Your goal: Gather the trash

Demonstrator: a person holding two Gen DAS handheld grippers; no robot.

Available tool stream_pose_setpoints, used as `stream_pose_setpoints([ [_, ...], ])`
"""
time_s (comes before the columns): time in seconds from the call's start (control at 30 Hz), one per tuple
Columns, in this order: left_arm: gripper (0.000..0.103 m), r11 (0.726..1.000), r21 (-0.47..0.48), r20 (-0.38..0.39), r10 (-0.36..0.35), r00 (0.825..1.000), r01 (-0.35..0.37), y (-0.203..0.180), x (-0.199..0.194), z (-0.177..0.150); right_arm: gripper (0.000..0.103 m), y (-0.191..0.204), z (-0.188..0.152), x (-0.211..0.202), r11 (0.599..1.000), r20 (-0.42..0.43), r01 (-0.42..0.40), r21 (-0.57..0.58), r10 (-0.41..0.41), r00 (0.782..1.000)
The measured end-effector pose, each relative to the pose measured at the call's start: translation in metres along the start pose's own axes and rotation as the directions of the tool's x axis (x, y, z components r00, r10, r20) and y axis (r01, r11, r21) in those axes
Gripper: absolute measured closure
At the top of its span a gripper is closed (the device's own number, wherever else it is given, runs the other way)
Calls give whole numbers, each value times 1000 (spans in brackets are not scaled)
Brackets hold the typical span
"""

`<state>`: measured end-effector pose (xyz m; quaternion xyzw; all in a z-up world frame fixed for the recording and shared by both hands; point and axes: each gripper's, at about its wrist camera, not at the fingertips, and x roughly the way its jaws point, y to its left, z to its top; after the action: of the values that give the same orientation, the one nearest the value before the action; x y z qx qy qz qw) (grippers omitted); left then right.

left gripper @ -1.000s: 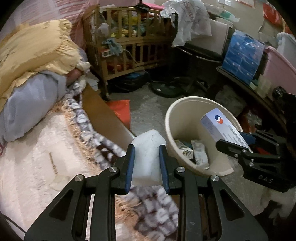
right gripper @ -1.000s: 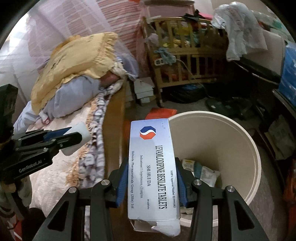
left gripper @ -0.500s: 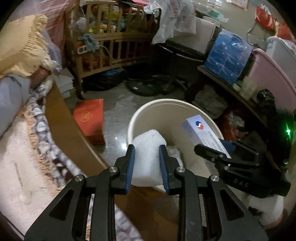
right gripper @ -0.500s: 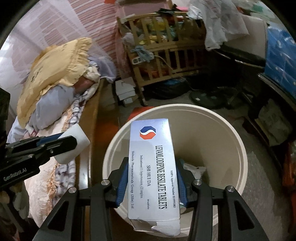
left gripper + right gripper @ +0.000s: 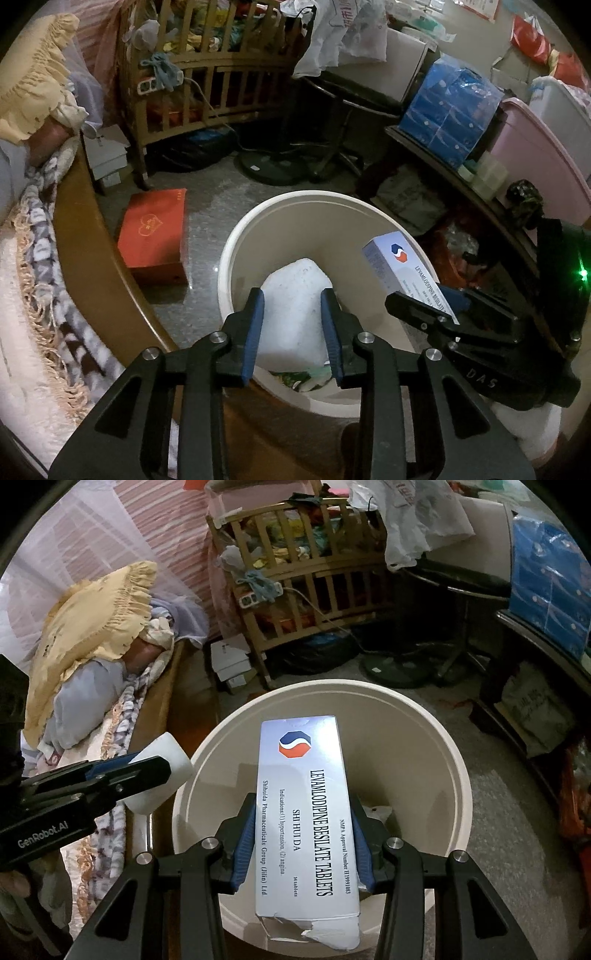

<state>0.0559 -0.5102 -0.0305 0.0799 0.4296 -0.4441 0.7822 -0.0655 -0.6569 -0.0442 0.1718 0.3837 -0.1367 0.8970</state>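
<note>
A cream bucket (image 5: pixel 310 195) stands on the floor beside the bed, with some wrappers (image 5: pixel 303 380) at its bottom. My left gripper (image 5: pixel 291 295) hangs over the bucket's near-left side. A white foam chunk (image 5: pixel 293 325) sits between its blue pads, which still touch it while the jaws are opening. The right wrist view shows that chunk (image 5: pixel 166 746) just over the bucket's left rim (image 5: pixel 424 709). My right gripper (image 5: pixel 303 801) is shut on a white tablet box (image 5: pixel 303 805) above the bucket's mouth. From the left wrist view the box (image 5: pixel 399 266) and right gripper (image 5: pixel 424 299) are at the right.
The wooden bed edge (image 5: pixel 85 236) with a fringed blanket runs along the left. A red box (image 5: pixel 155 236) lies on the floor between bed and bucket. Behind are a wooden crib (image 5: pixel 207 74) and a fan base (image 5: pixel 273 166). A cluttered low shelf (image 5: pixel 461 184) lines the right.
Both grippers have swung from beside the bed to above the bucket and tipped down. The left jaws stand slightly wider around the white chunk. The box stays gripped.
</note>
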Motion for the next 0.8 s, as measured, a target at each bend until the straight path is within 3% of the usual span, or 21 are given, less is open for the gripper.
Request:
stream_pose_setpoints([
  [0.07, 68, 1000, -1, 0, -5, 1000, 5, 0, 1, 0, 59, 0, 1, 1, 1000, 1, 8, -1, -8, 1000],
  [0.17, 49, 1000, -15, 10, -8, 1000, 8, 2, -1, 0, 54, 0, 2, 2, 1000, 10, 26, -3, -26, 1000],
  [0.23, 43, 999, -32, 28, -9, 1000, 10, 5, -6, 0, 51, -1, 1, 1, 999, 15, 33, 3, -33, 999],
  [0.3, 43, 999, -43, 36, -1, 999, 2, 8, -10, 0, 43, -1, 1, -1, 999, 23, 32, 8, -32, 999],
  [0.57, 43, 995, -20, 79, 100, 992, -98, 10, -40, -12, 42, 17, -1, -21, 1000, 91, 26, -12, -24, 996],
  [0.8, 43, 977, 10, 177, 208, 962, -213, 7, -83, -27, 33, 57, -4, -56, 993, 202, 66, -94, -46, 978],
])
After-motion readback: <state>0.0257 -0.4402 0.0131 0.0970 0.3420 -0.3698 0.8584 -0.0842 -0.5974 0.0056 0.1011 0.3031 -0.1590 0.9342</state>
